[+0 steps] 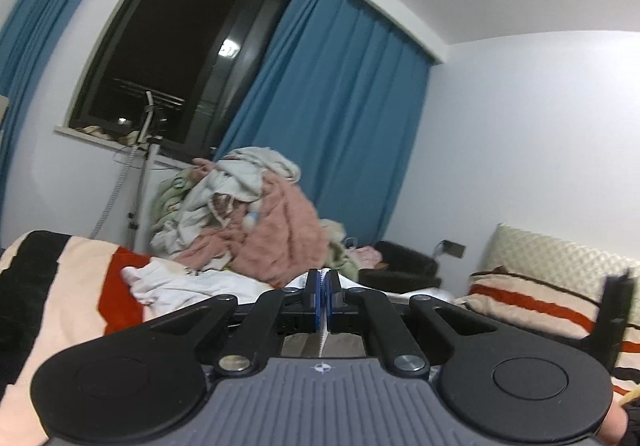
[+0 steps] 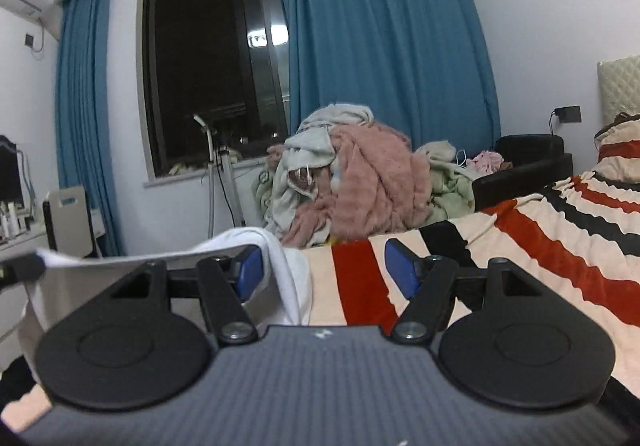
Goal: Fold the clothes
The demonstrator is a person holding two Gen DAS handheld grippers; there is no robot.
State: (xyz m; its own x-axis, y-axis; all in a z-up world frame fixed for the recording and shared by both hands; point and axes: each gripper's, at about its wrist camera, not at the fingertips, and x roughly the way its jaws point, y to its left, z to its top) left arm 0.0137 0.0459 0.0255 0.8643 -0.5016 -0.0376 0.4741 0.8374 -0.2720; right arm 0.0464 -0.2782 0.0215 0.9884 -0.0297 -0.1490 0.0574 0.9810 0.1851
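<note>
- While the left gripper (image 1: 322,296) has its blue pads pressed together, a thin white edge runs between them, so I judge it pinched on the white garment (image 1: 192,286), though the cloth right at the tips is hard to make out.
- Over on the other side, the right gripper (image 2: 324,270) stands wide apart, jaws holding nothing; the white cloth drapes just past its left finger, one corner stretched out taut to the far left.
- That garment lies rumpled on the striped blanket (image 2: 540,246), near the bed's left edge, not flat and not squared.
- Further back, a heap of clothes (image 1: 244,213), pink fleece over grey and green, rises in front of the blue curtain (image 2: 380,45) and dark window.
- Risk from here: with only one corner held, any lift lets the rest sag and twist, and the fold comes out crooked.
- Another worry: the open right jaws could close on blanket as well as cloth, dragging the bedding along.
- Thin fabric may also slip from that left pinch if tugged hard.
</note>
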